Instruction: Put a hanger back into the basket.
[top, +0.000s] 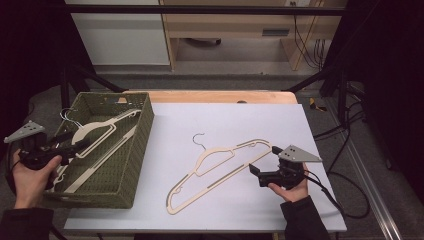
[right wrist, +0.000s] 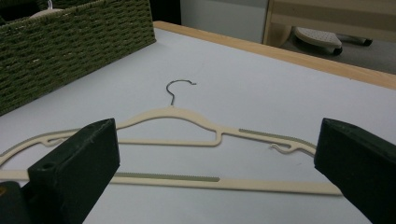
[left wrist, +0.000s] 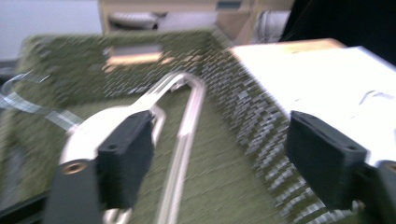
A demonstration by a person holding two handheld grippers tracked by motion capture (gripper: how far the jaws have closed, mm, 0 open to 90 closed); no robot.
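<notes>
A cream hanger (top: 220, 170) lies flat on the pale grey tabletop (top: 230, 120), just ahead of the right gripper (top: 263, 161); its long axis runs on a diagonal in the high view, from near the person's edge at the lower left up to the right, and its dark wire hook (top: 199, 140) points away from the person, toward the far edge; in the right gripper view the hanger (right wrist: 187, 140) stretches across from side to side with the hook (right wrist: 180, 91) rising beyond it.

The right gripper's jaws stand wide apart, one to each side of the hanger's right end, pads not pressing on it; the left gripper (top: 75, 145) hangs over the basket (top: 132, 165) with its jaws wide and nothing between them.

The tabletop sits on a light wooden table (top: 220, 96) whose edge shows at the far side; beyond it are a grey floor, pale furniture and dark cables.

The green woven basket stands at the left of the table; inside it lies another cream hanger (top: 100, 132), slanted the same way, with a wire hook (top: 67, 116) at the basket's left rim; the left gripper view, blurred, shows that hanger (left wrist: 182, 121) on the basket floor.
</notes>
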